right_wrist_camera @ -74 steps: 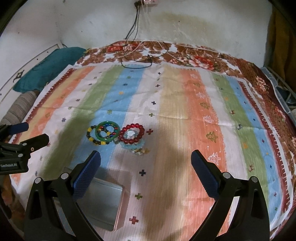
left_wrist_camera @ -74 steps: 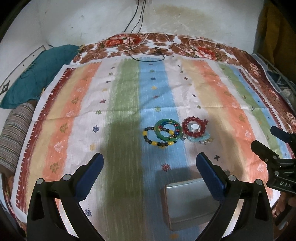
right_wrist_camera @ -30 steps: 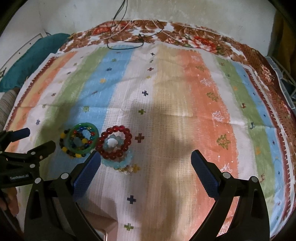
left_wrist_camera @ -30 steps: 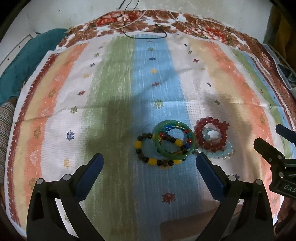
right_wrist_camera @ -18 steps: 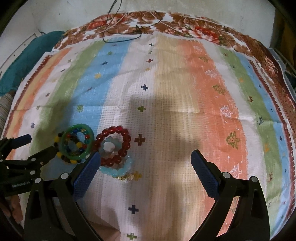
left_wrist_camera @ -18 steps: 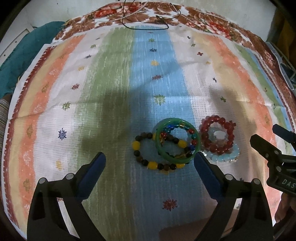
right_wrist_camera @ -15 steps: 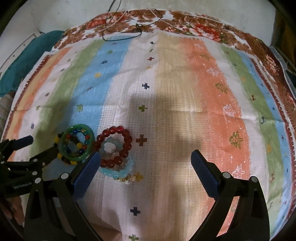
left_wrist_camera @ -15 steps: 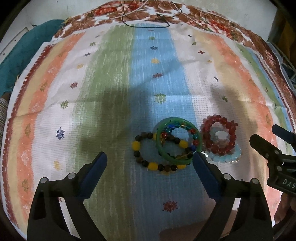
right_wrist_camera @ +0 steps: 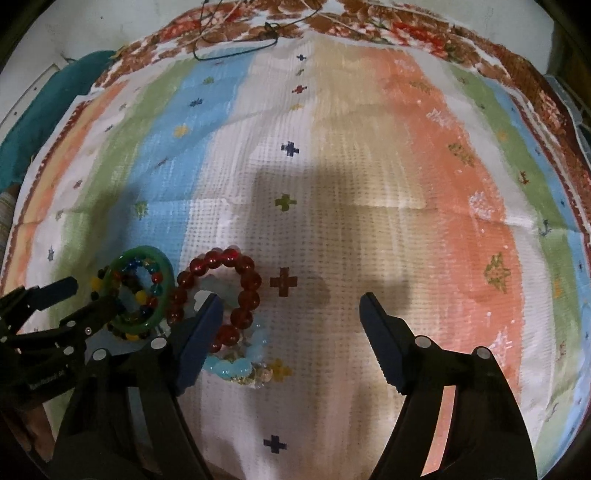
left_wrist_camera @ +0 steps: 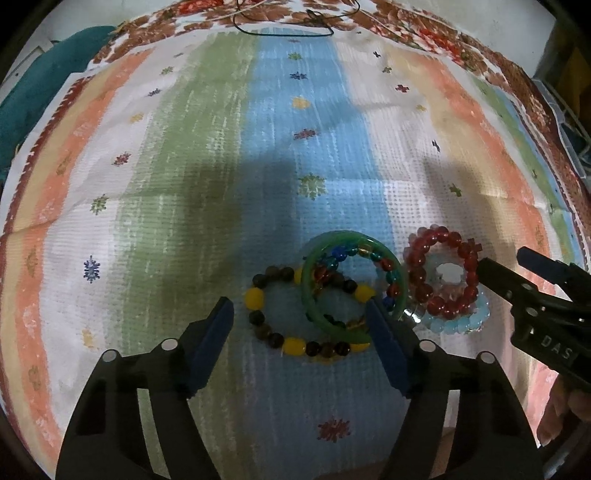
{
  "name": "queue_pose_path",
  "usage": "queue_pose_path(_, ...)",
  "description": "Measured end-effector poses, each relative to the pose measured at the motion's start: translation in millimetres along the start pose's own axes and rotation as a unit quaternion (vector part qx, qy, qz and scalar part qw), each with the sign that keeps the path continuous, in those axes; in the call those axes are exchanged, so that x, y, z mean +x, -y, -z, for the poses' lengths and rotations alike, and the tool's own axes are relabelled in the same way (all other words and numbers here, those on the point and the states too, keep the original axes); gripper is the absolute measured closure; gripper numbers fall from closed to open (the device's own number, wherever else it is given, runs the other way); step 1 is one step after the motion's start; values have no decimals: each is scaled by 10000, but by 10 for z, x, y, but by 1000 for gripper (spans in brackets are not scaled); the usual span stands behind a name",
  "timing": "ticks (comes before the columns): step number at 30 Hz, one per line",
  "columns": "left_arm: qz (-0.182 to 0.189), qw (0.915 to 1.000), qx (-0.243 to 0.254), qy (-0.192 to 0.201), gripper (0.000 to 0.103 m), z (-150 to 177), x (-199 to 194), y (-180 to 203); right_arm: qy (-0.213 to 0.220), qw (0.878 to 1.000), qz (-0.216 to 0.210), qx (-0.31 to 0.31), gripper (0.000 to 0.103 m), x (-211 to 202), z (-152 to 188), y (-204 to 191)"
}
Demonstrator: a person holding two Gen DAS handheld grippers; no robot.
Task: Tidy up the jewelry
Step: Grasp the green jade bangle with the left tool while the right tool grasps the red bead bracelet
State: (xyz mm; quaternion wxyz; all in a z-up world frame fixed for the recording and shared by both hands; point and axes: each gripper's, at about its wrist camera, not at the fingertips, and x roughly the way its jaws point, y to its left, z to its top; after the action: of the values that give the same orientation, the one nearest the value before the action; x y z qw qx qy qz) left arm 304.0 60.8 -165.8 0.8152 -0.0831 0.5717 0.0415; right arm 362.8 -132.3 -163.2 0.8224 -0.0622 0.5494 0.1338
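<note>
On the striped cloth [left_wrist_camera: 184, 166] lies a cluster of bracelets. My left gripper [left_wrist_camera: 301, 325] hovers over a brown-and-yellow bead bracelet [left_wrist_camera: 255, 298], which lies between its closing fingers untouched. Its right finger overlaps a green bangle [left_wrist_camera: 351, 236] that rings a multicoloured bead bracelet [left_wrist_camera: 386, 263]. To their right, a red bead bracelet [left_wrist_camera: 417, 273] rests on a light blue one [left_wrist_camera: 458, 326]. My right gripper [right_wrist_camera: 290, 332] is also closing over mostly bare cloth. Its left finger covers part of the red bracelet [right_wrist_camera: 247, 295], above the blue one [right_wrist_camera: 229, 369] and beside the bangle [right_wrist_camera: 147, 253].
A black cable [left_wrist_camera: 280, 31] lies on the floral border at the far edge. Teal fabric [left_wrist_camera: 37, 85] bunches at the far left. Each view shows the other gripper: the right one [left_wrist_camera: 500, 258] and the left one [right_wrist_camera: 92, 293]. Bare cloth stretches beyond and right of the jewellery.
Both grippers have come down and forward toward the bracelets, and their jaws have narrowed. The grey box near the front has left both views. The jewellery has not moved.
</note>
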Motion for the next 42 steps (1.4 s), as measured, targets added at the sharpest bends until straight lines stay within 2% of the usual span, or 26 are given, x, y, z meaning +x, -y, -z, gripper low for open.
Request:
queue_pose_path(3,66,10000,-6,-43,41,-8,42,0,-21,10000,-11,2,29,50,-25,-9)
queue_pose_path(6,105,9999,-12,-102,48,2,86,2,-82,9999,-73,32,36,110,-45,-24)
queue_pose_path(8,76,9999,-1,-100,53,-1,100,3,-126,9998,-129,27,46,142,-51,-52)
queue_pose_path(12,141,9998,-125,-87,78,-9,94,-34,-116,9998,-139,-6,64,159,-61,-73)
queue_pose_path(15,187,9996,-137,-132,89,5,117,-32,-130,9995,-274,-55,80,162,-47,-100)
queue_pose_path(16,146,9997,-103,-136,89,16,123,-20,-143,9993,-332,-65,89,161,-42,-113)
queue_pose_path(21,52,10000,-49,-30,95,16,46,-15,-101,9991,-376,-183,89,120,-15,-171)
queue_pose_path(29,-57,9997,170,137,95,23,-97,49,109,9988,-308,-358,89,-64,7,-216)
queue_pose_path(42,-34,9988,76,486,94,35,-480,29,360,9981,-264,-419,89,-390,106,-197)
